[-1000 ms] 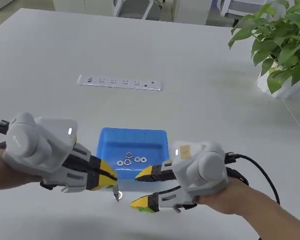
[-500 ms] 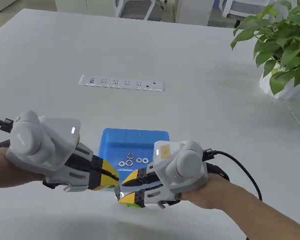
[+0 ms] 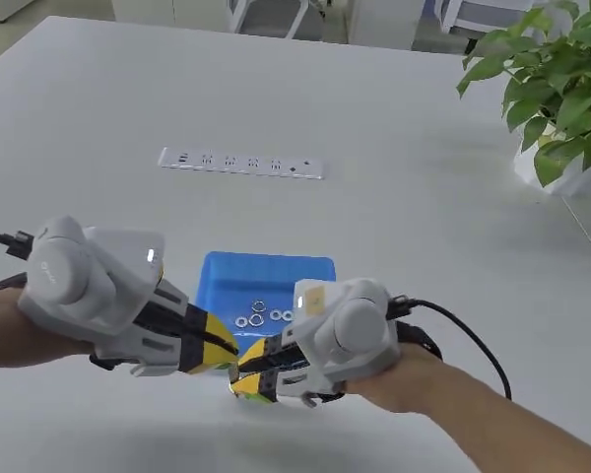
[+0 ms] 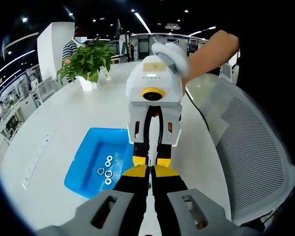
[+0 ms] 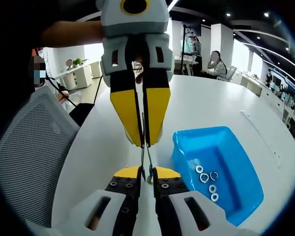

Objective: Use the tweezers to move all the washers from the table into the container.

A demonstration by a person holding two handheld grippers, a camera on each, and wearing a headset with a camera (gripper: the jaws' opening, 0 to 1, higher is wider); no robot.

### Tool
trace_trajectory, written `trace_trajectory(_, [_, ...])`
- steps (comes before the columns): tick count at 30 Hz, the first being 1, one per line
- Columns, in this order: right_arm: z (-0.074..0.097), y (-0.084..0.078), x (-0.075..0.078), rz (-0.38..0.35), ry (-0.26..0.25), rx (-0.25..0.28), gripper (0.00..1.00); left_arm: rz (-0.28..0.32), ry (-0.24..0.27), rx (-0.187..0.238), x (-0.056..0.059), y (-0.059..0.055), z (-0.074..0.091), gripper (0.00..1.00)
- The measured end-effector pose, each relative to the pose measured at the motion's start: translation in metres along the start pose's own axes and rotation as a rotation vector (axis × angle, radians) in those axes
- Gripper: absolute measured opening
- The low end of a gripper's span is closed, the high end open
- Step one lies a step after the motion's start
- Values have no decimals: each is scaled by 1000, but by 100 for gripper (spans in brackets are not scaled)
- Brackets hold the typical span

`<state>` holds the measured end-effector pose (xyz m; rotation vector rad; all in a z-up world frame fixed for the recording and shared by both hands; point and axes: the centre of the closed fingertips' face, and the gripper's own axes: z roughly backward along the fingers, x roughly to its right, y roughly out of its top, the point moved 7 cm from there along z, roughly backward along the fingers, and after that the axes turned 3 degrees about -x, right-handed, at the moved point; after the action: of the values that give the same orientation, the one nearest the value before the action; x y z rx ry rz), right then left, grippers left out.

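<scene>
L gripper (image 3: 222, 355) & R gripper (image 3: 244, 379) meet tip to tip just in front of the near edge of the blue container (image 3: 276, 271), low over the counter (image 3: 374, 197).

The tweezers (image 5: 144, 142) are a thin metal pair. They stick out from between the L gripper's yellow jaws, which are closed on them w/ hardly any gap. In the right gripper view they run straight down from those jaws to the R gripper's own tips. The R gripper's jaws are drawn in nearly together too, w/ the tweezers' free end between them, so both grippers have hold of the same tool, one at each end.

Can't tell if the tweezers' tips carry anything; too small & partly covered by the jaws.

A few washers (image 3: 258, 316) lie in a loose cluster on the container floor, toward its near half and apart from the walls. The container sits flat on the counter, beside the 2 gripper tips and not touching them as far as the head view shows.

Further back on the counter: a white power strip (image 3: 241, 163), lying lengthwise, well apart from the container. A green plant (image 3: 552, 89) stands at the far R corner.
</scene>
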<state>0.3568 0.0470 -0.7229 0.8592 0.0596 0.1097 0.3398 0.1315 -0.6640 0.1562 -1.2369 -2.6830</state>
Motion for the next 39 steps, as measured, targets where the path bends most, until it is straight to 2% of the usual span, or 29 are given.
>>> trace_trajectory(14, [-2, 1, 1, 43, -18, -18, 8, 9, 6, -5, -1, -1, 0, 5])
trace_trajectory(28, [-1, -2, -1, 16, -40, 9, 6, 30, 18, -6, -1, -1, 0, 6])
trace_trajectory(33, [-1, -1, -3, 20, -36, 11, 6, 39, 30, -2, -1, -2, 3, 9])
trace_trajectory(39, [-1, -1, -4, 18, -37, 15, 7, 66, 39, 16, -1, -1, 9, 18])
